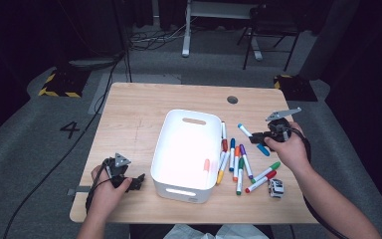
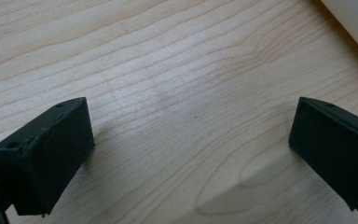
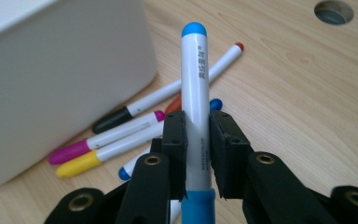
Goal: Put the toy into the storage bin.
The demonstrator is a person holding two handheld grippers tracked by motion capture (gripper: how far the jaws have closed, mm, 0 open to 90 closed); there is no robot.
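- The table (image 1: 129, 129) is light wood; its near edge is cut off by the person's arms in the high view.
- The bin (image 1: 186, 152) stands just right of the left gripper's fingers and left of the right gripper's; its inside is washed out by glare, with one orange-capped marker (image 1: 206, 168) leaning at its right wall. Whether more lies in it is hard to tell.
- The left gripper (image 2: 191, 149) rests low over bare wood, jaws spread wide with nothing between; a corner of the bin (image 2: 354, 23) shows beyond its right finger.
- The right gripper (image 3: 196, 140) is clamped on the blue marker (image 3: 195, 84), lifted off the table.
- Loose markers (image 1: 238, 162) lie below and left of its fingers, beside the bin, partly hidden behind the held one in the right gripper view.
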